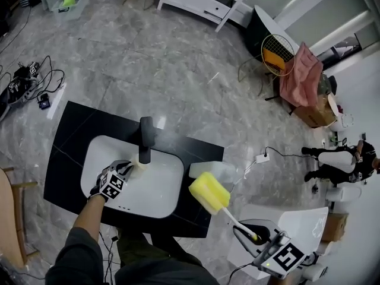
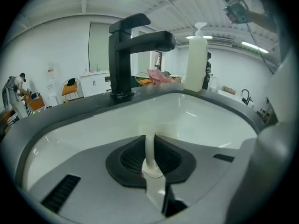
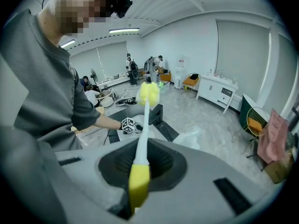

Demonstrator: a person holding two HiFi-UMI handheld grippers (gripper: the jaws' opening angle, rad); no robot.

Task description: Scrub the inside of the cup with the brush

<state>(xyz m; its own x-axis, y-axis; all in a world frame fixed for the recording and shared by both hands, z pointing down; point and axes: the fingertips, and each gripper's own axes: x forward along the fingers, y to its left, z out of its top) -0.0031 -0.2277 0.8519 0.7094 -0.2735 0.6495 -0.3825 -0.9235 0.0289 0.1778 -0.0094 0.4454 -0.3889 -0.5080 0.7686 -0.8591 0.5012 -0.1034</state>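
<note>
Cup is seen from the head view as a pale, smooth shape held over the white rounded basin, just under the black angular faucet. It is gripped by the left gripper; which way its mouth is turned cannot be told. The brush is held well apart, out past the edge of the black counter. Its blocky yellow sponge head is aimed up and left toward the basin, with the thin white shaft running back to the right gripper.

In the left gripper view, a thin cream cup wall is pinched upright between black ribbed pads, the jaws being nearly together. A glossy basin and a white pump bottle are seen beyond.

In the right gripper view, the brush is clamped by its yellow handle, and its long axis is pointed straight away along the jaws.
</note>
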